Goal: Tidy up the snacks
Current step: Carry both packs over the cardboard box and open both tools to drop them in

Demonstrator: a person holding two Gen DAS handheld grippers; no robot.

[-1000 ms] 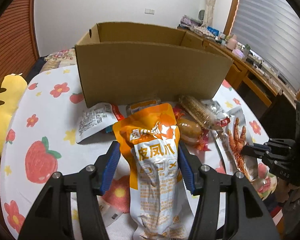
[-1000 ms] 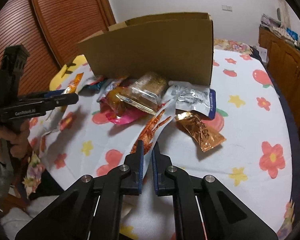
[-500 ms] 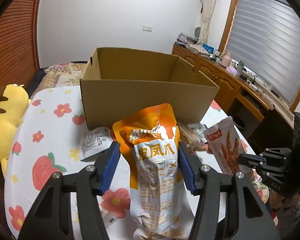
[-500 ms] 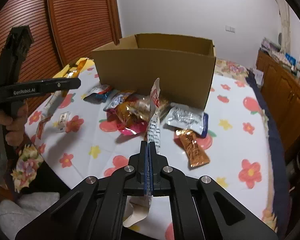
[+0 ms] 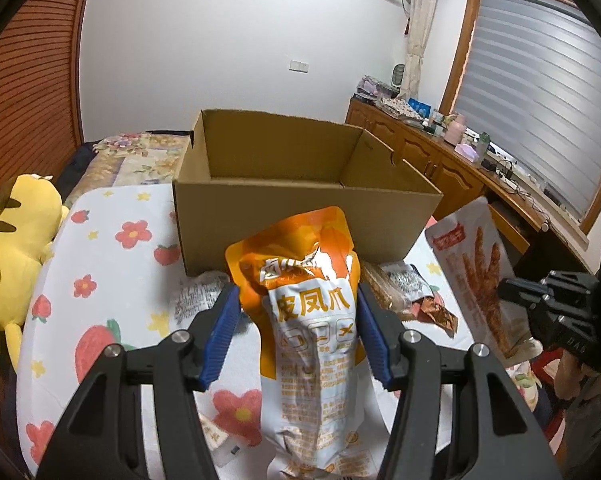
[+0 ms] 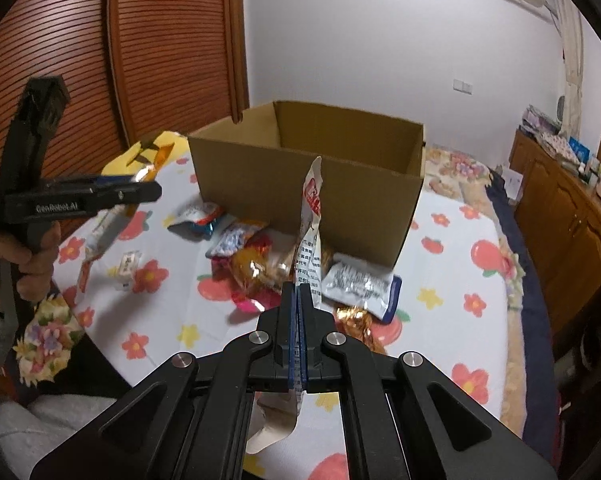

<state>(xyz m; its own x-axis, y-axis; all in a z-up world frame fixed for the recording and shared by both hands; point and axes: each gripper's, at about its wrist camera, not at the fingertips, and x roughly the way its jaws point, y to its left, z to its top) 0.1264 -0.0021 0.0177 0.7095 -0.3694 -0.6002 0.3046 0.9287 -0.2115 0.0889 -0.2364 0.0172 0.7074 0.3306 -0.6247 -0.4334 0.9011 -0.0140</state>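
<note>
Orange pouch [image 5: 312,320] btwn left fingers [image 5: 224,332]

Matt brown corrugated-cardboard box [image 5: 300,208]; glossy orange-and-white plastic snack pouch [image 5: 312,320], crinkled; smooth floral-printed cloth table cover [image 6: 440,280]; fuzzy yellow plush toy [image 5: 16,240] at nine o'clock; ribbed reddish wooden doors [image 6: 152,40].
</note>
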